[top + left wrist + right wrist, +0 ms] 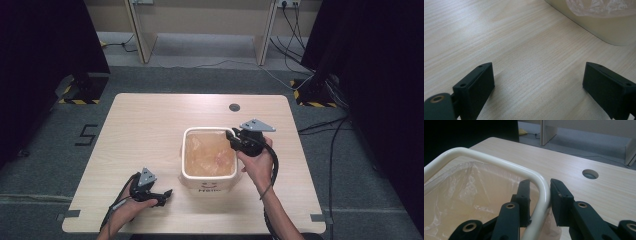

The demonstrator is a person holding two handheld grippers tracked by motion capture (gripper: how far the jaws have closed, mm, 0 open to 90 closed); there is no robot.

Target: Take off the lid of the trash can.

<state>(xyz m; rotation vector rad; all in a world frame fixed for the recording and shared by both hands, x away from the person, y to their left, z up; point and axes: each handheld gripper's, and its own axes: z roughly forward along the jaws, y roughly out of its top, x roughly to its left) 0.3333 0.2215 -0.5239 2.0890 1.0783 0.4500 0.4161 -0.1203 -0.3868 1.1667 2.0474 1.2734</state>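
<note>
Wooden table (pixel 150 125); right gripper (pixel 539 195) astride bin rim (pixel 499 161)

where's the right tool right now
In the high view the right tool sits at the far right corner of the cream bin, mid-table; in its own view its jaws straddle the bin's rim, one inside, one outside.

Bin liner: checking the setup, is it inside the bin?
Inside: the clear liner sits within the bin; the right gripper straddles its rim.
</note>
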